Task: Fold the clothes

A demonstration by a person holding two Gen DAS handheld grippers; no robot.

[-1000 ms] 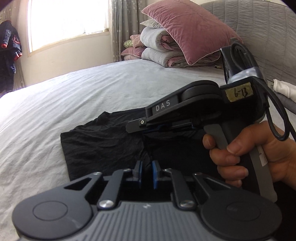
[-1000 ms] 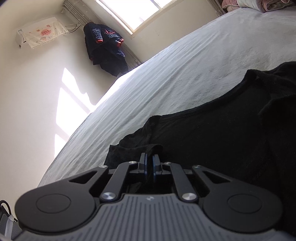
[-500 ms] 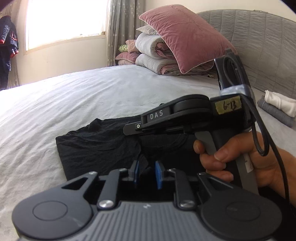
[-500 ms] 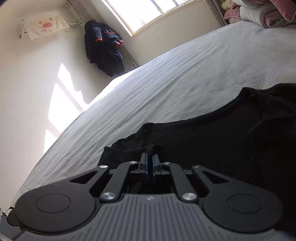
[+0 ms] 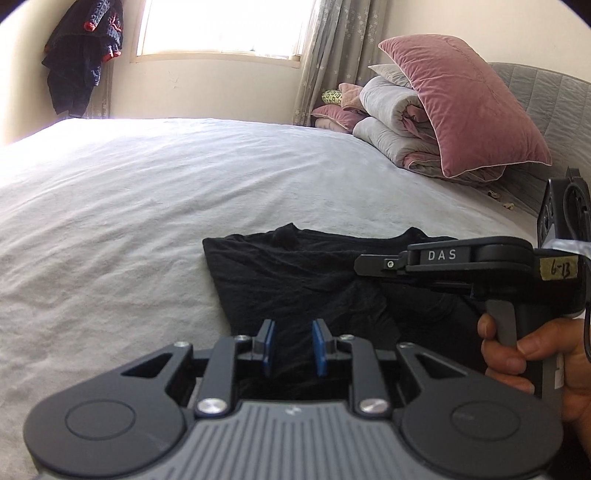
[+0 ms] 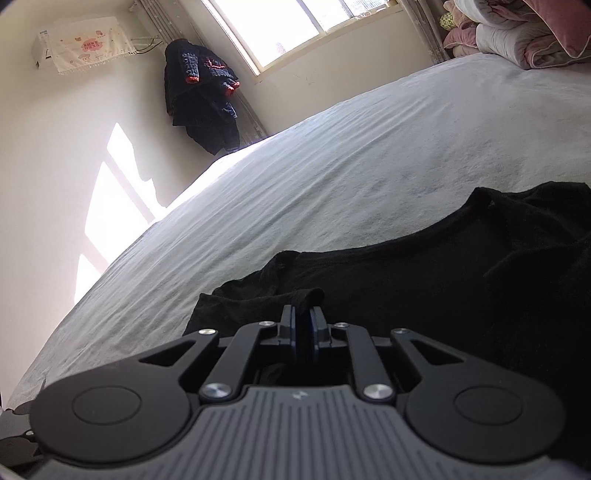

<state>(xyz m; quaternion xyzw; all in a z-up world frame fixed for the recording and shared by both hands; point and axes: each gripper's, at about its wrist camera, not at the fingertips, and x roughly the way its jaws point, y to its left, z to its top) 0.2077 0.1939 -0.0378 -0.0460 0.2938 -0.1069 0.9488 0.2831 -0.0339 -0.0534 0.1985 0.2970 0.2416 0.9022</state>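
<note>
The right gripper is opening, a shirt fold between its fingers. Left gripper gapes empty above it. Release fully before lifting, so the fold stays flat on the bed.

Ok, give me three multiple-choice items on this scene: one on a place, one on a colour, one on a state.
1. Where does the dark jacket hang?
A. left of the window
B. on the headboard
C. over the bed's foot

2. What colour is the garment lying on the bed?
A. white
B. black
C. pink

3. How is the left gripper?
A. clamped on cloth
B. open, nothing pinched
C. holding a pillow

Key: 1 A, it hangs in the corner beside the window; 2 B, the cloth is black on the pale sheet; 3 B, a gap shows between its blue pads.
</note>
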